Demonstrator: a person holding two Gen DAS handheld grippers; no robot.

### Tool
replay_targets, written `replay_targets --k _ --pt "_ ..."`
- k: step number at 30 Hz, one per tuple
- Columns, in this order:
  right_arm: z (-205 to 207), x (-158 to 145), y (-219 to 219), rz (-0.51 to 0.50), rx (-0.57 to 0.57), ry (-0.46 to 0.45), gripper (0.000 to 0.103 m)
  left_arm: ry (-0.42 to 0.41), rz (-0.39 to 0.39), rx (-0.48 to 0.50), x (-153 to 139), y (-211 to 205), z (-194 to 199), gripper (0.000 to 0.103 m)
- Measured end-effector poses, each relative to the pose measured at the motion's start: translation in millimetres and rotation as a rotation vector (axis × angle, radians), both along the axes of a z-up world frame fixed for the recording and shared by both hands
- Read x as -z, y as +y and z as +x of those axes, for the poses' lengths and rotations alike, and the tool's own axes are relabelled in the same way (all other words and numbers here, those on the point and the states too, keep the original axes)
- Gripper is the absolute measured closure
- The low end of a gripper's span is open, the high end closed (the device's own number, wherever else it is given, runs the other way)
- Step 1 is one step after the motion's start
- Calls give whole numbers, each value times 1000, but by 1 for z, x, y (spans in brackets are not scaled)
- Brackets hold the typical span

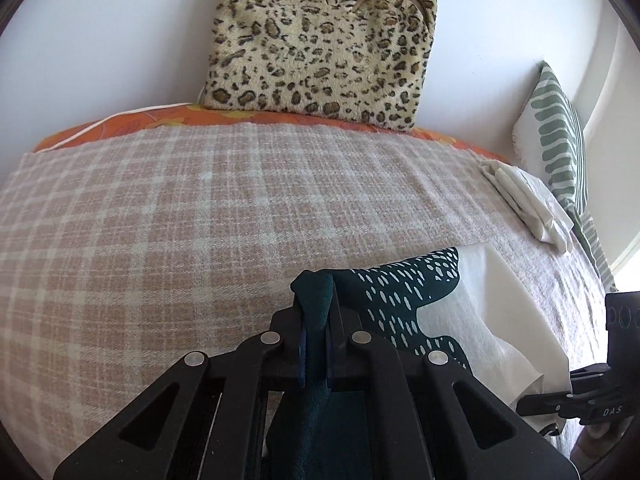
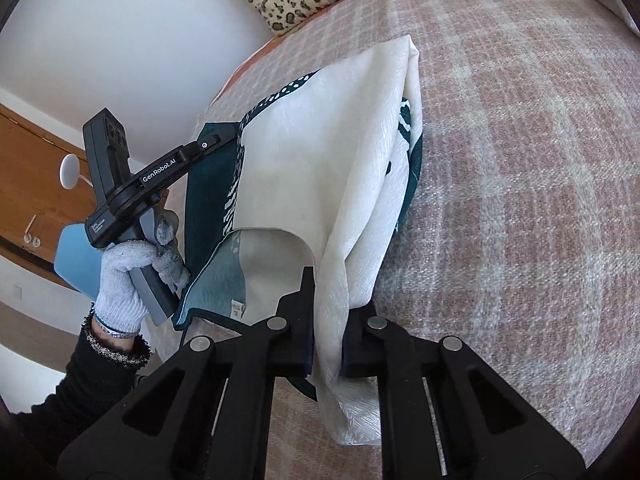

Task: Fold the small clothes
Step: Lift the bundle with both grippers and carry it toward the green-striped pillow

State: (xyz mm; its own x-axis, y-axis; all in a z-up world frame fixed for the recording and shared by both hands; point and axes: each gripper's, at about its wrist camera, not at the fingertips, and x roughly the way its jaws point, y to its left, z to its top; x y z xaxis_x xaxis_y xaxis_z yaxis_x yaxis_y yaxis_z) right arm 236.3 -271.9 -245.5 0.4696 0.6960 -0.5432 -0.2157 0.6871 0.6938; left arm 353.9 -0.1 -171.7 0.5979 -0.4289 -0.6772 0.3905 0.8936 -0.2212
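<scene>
Garment (image 2: pixel 320 152) of cream cloth with a dark teal, white-flecked print hangs stretched between two grippers above a bed, its far part lying on the pink-and-cream checked blanket (image 1: pixel 168 208). One leopard-print cushion (image 1: pixel 320 40) leans on the white wall at the bed's far edge, one green-striped pillow (image 1: pixel 560 136) stands at the right, and one folded white cloth (image 1: pixel 528 204) lies on the blanket just beside that pillow. In the right wrist view a hand in a grey knitted glove (image 2: pixel 128 276), with a black sleeve behind it, grasps the handle of the left gripper (image 2: pixel 224 140), which points up and to the right. The left gripper is clenched on a bunched teal edge of the garment. The right gripper (image 2: pixel 326 340) is clenched on a gathered cream fold that passes between its fingers and hangs below them.
</scene>
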Motion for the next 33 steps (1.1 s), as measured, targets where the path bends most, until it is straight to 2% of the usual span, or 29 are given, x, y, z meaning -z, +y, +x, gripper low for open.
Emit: replay_targets --k 8,17,33 --pt "8 -14 16 -153 12 -25 93 -33 28 6 -4 -5 -6 99" --pt "11 -28 33 -284 27 -79 94 -60 4 -3 -15 -2 -13 99" --pt "-6 -53 14 -324 40 -167 95 -120 -17 12 -46 -19 -31 100"
